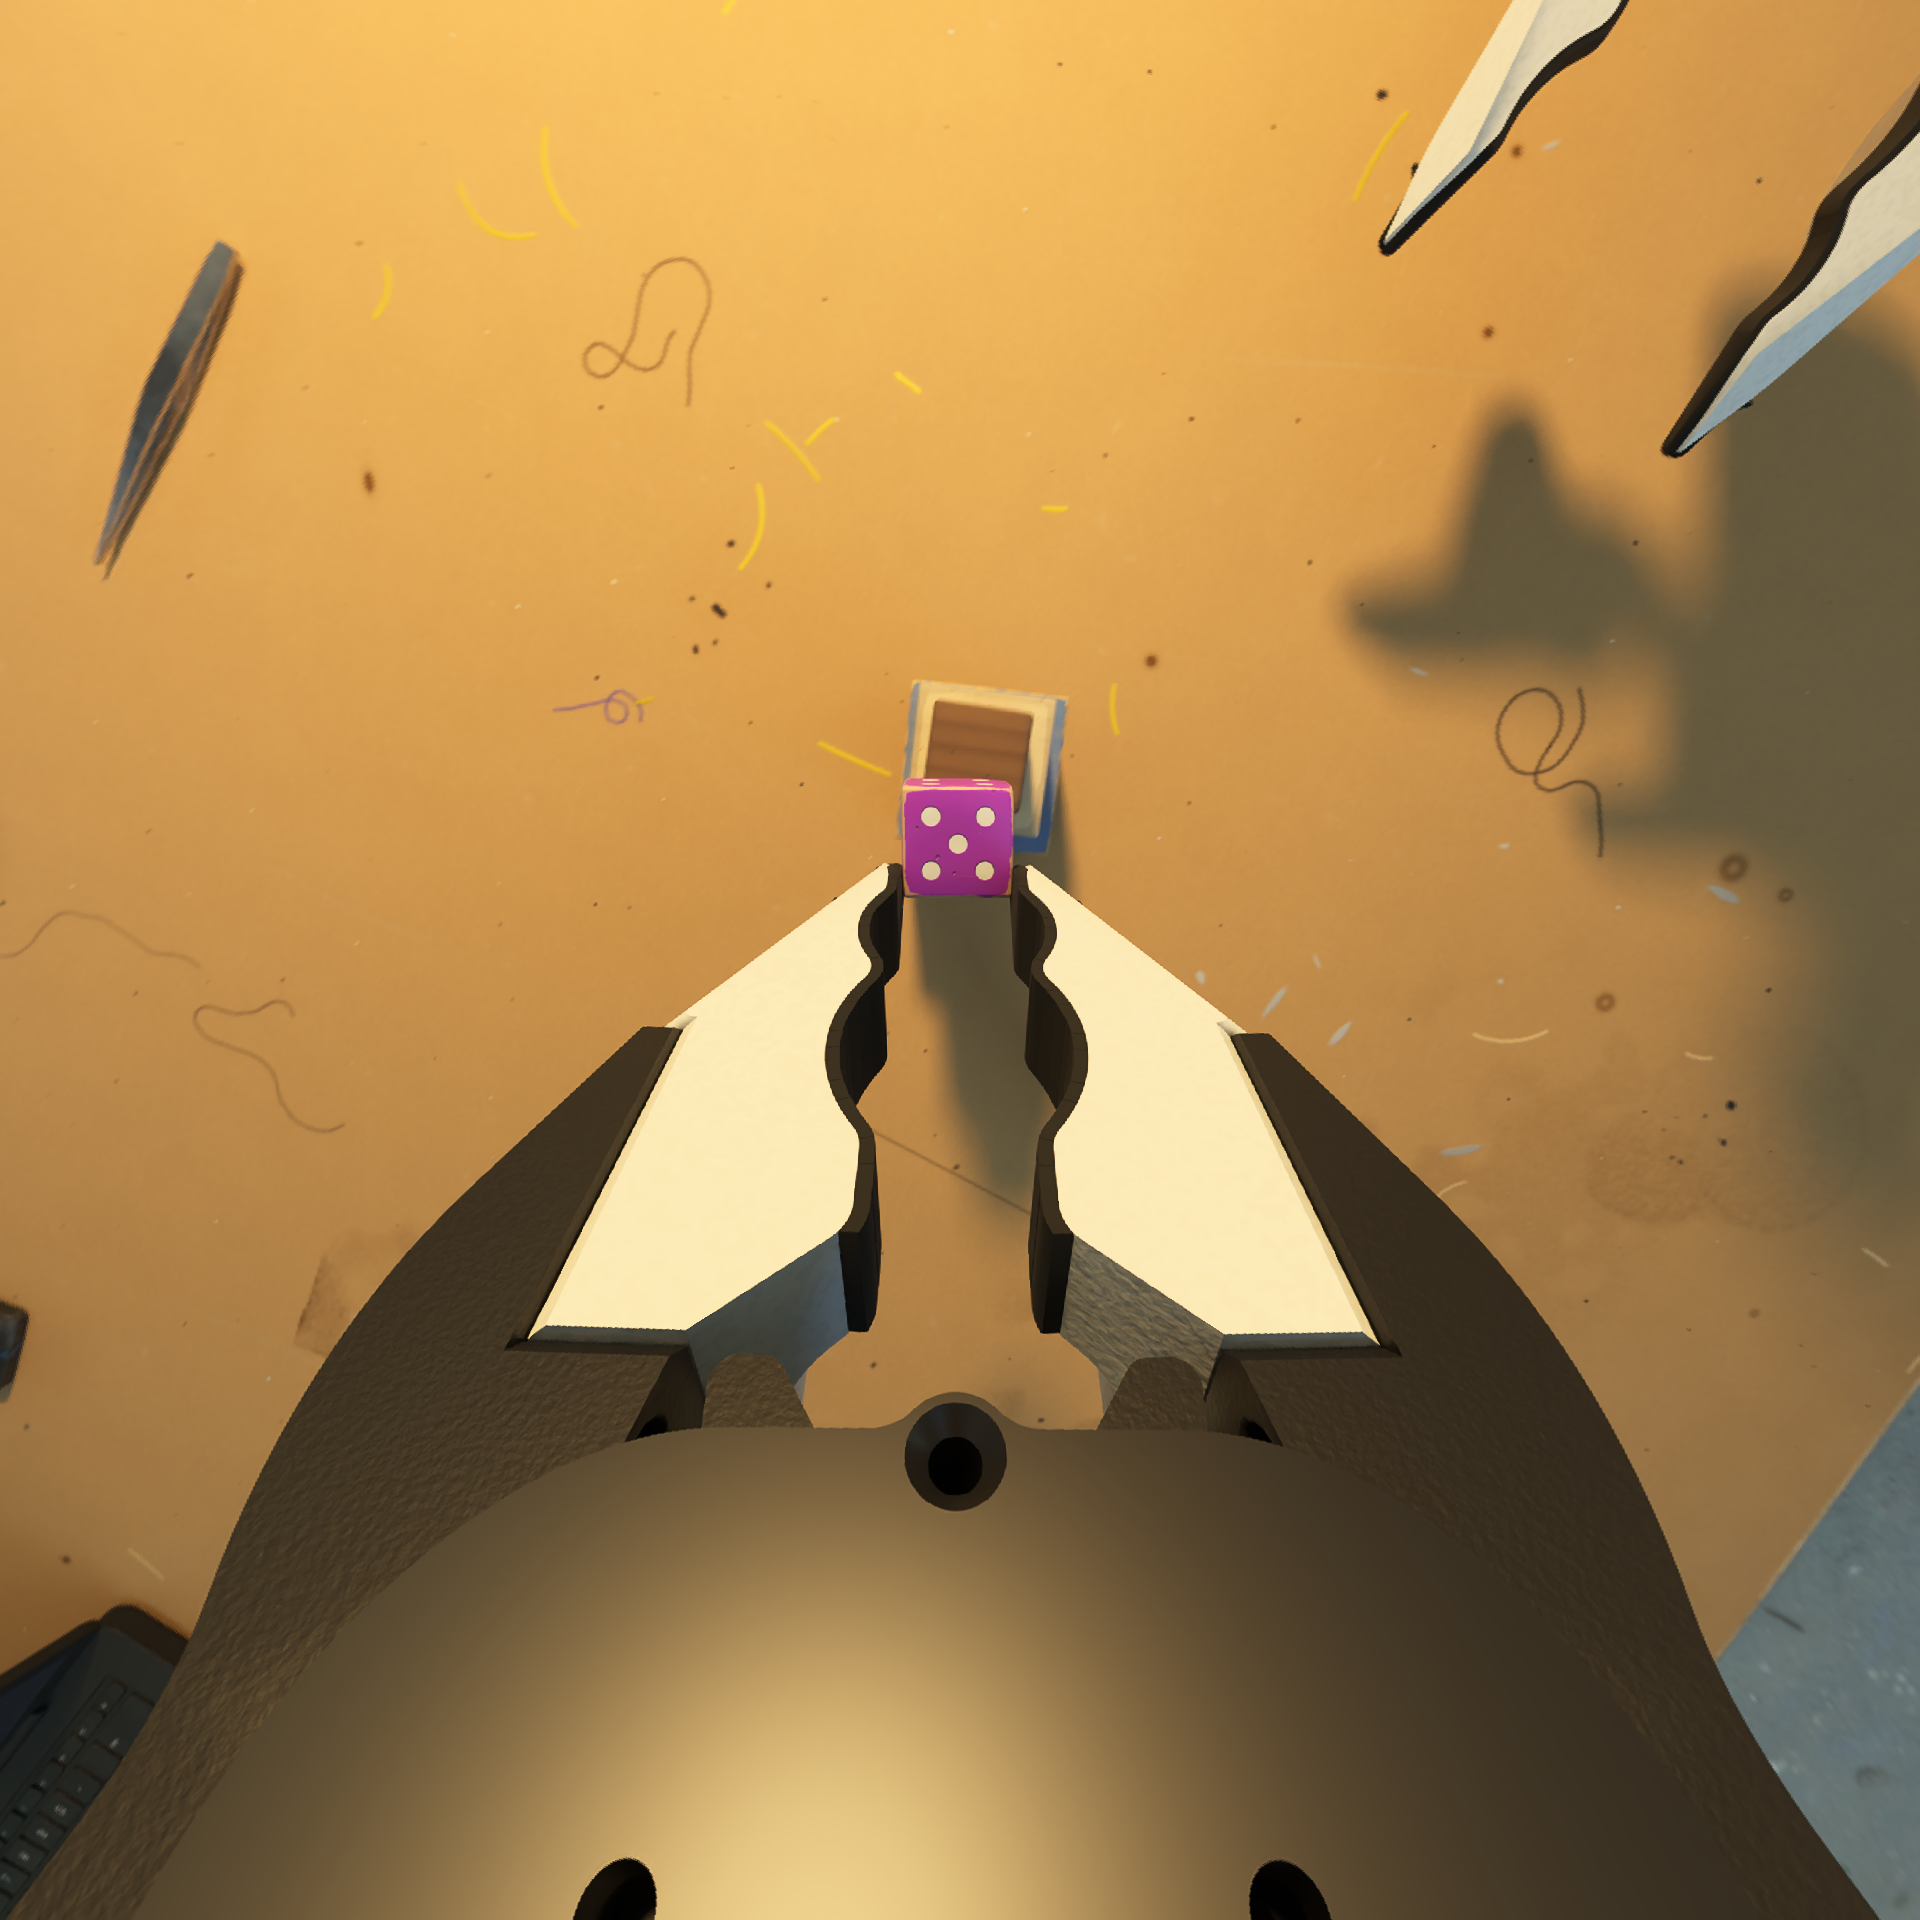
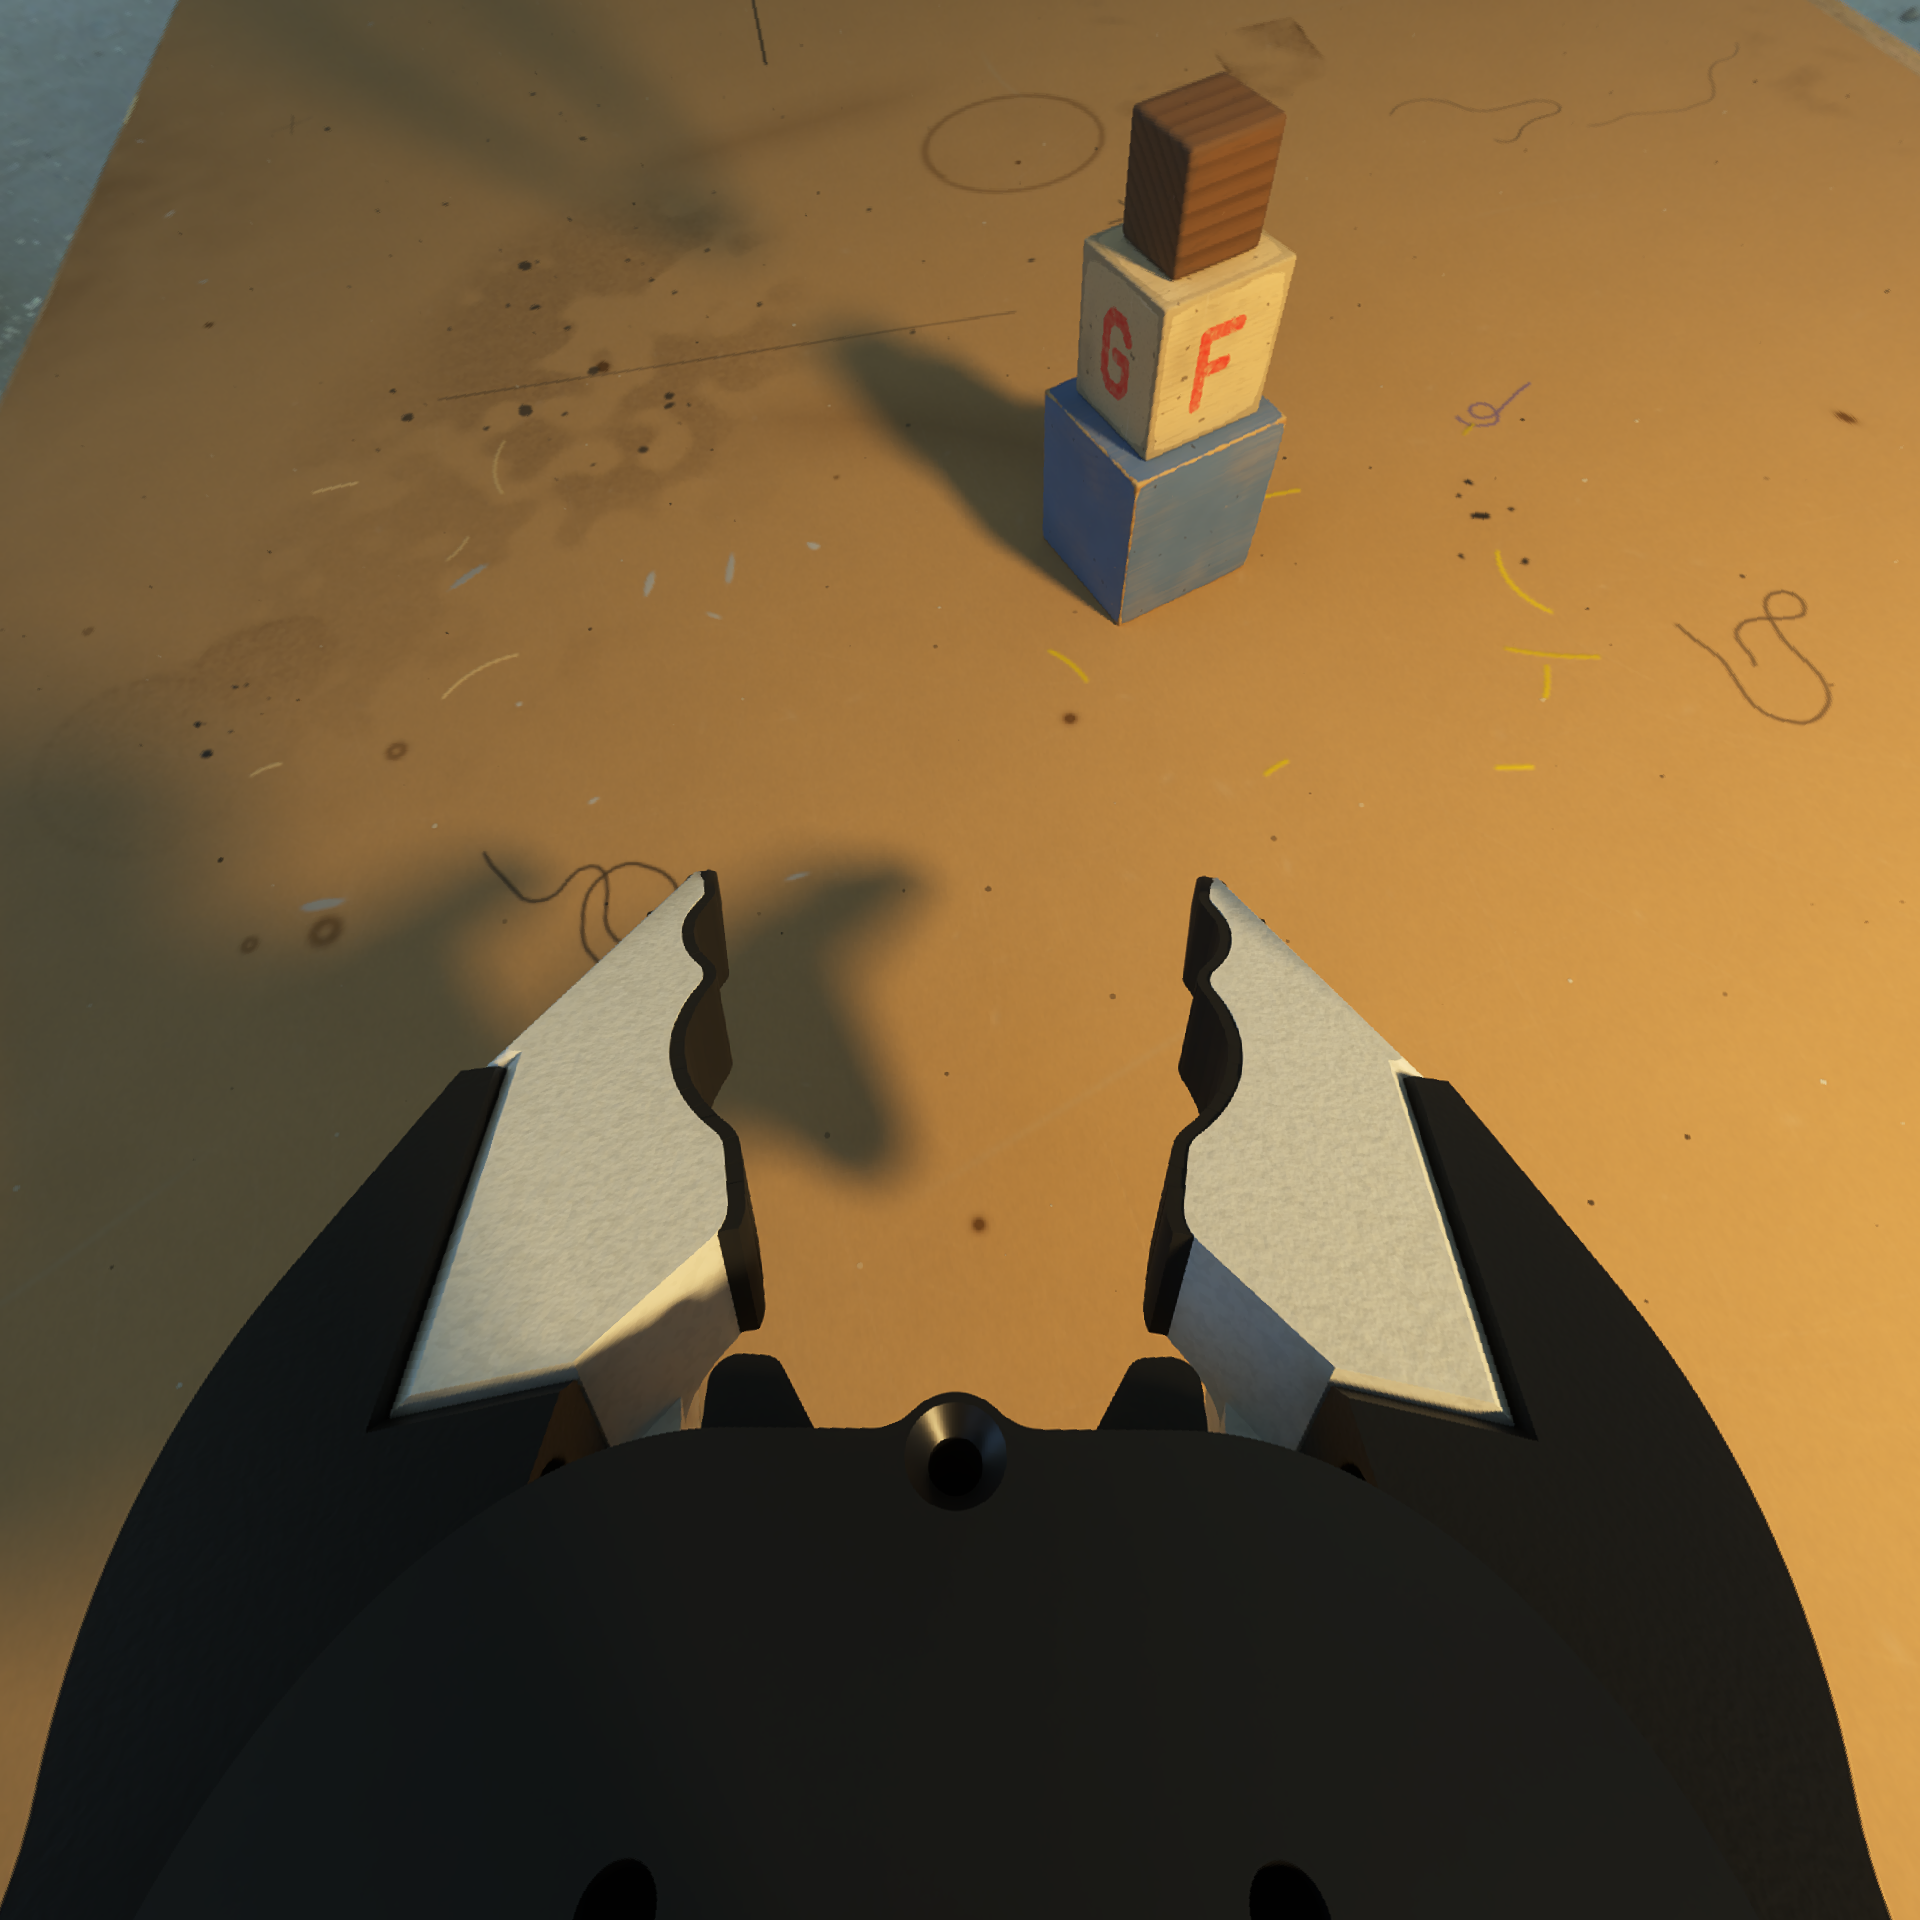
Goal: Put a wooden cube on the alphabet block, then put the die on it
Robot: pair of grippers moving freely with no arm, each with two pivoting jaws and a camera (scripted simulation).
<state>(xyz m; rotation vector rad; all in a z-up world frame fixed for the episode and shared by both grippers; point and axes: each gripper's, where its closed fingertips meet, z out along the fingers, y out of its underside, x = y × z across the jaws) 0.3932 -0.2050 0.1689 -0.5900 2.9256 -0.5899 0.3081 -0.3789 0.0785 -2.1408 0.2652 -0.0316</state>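
Note:
My left gripper is shut on a magenta die with white pips and holds it high above the table, looking down. Just beyond the die, the stack is seen from above: the brown wooden cube on the pale alphabet block on a blue block. In the right wrist view the stack stands at the far right: brown wooden cube atop the alphabet block with red letters, atop the blue block. My right gripper is open and empty, well short of the stack. The die is not in that view.
The orange board bears scribbles, specks and stains. The right gripper's fingers show at the upper right of the left wrist view. A dark slanted sliver lies at the upper left, a keyboard at the lower left. The board's edge runs lower right.

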